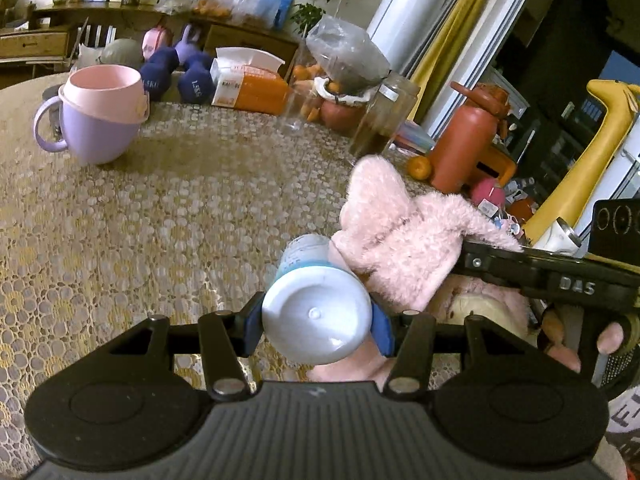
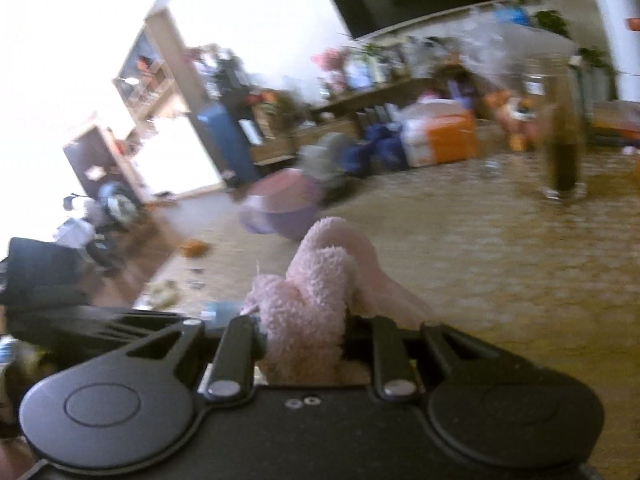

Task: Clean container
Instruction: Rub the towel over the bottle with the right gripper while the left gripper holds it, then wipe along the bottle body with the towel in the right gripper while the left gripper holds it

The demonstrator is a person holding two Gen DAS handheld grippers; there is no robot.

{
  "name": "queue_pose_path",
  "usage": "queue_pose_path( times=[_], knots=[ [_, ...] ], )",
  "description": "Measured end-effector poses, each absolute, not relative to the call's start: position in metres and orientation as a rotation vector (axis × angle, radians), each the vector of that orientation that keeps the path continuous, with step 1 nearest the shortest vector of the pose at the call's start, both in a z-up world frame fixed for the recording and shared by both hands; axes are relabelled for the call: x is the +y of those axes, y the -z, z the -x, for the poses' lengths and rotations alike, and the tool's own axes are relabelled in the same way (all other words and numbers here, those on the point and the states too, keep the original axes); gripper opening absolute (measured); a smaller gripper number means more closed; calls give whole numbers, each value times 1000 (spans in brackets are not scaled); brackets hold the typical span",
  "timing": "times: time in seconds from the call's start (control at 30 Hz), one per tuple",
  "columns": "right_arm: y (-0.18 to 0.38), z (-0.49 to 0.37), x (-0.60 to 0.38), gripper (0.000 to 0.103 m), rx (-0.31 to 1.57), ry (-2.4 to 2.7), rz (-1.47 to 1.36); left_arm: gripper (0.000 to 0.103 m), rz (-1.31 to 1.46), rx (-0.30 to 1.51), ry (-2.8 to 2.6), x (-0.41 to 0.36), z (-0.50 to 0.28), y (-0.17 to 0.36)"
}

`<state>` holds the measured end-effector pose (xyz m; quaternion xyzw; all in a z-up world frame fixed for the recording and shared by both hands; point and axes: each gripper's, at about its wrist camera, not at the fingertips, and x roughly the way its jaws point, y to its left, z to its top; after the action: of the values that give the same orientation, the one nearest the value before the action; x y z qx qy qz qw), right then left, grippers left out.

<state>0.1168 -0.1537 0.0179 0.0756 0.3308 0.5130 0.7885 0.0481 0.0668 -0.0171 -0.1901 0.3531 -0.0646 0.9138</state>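
Note:
A white container (image 1: 316, 320) with a blue label lies tilted, its round base toward the left wrist camera. My left gripper (image 1: 316, 326) is shut on it, a blue pad on each side. A fluffy pink cloth (image 1: 400, 232) presses against the container's right side, over its upper end. The cloth comes in from the right, held by the other gripper, whose black body (image 1: 560, 280) shows there. In the blurred right wrist view, my right gripper (image 2: 308, 332) is shut on the pink cloth (image 2: 316, 292), which bulges up between the fingers.
The table (image 1: 180, 220) has a lace cover. A purple and pink cup (image 1: 96, 116) stands at the far left. A glass jar (image 1: 380, 120) with dark liquid, a red-brown bottle (image 1: 464, 140) and an orange (image 1: 420, 168) crowd the far right. Dumbbells (image 1: 176, 76) and a tissue box (image 1: 248, 84) lie behind.

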Motion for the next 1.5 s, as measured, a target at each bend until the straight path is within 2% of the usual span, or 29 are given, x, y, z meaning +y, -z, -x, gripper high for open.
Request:
queue_pose_path(
  times=[0.43, 0.77, 1.03, 1.37, 1.5],
  knots=[
    [10, -156, -114, 19, 783, -1049, -163, 53, 330, 736, 166, 64, -45, 24],
    [38, -180, -106, 19, 803, -957, -185, 52, 158, 717, 179, 51, -41, 25],
    [41, -174, -86, 17, 788, -990, -134, 52, 40, 759, 163, 44, -32, 45],
    [43, -181, -82, 17, 808, -981, -162, 53, -249, 713, 114, 15, -19, 65],
    [41, -179, -83, 17, 805, -975, -172, 53, -277, 700, 104, 12, -19, 67]
  ],
)
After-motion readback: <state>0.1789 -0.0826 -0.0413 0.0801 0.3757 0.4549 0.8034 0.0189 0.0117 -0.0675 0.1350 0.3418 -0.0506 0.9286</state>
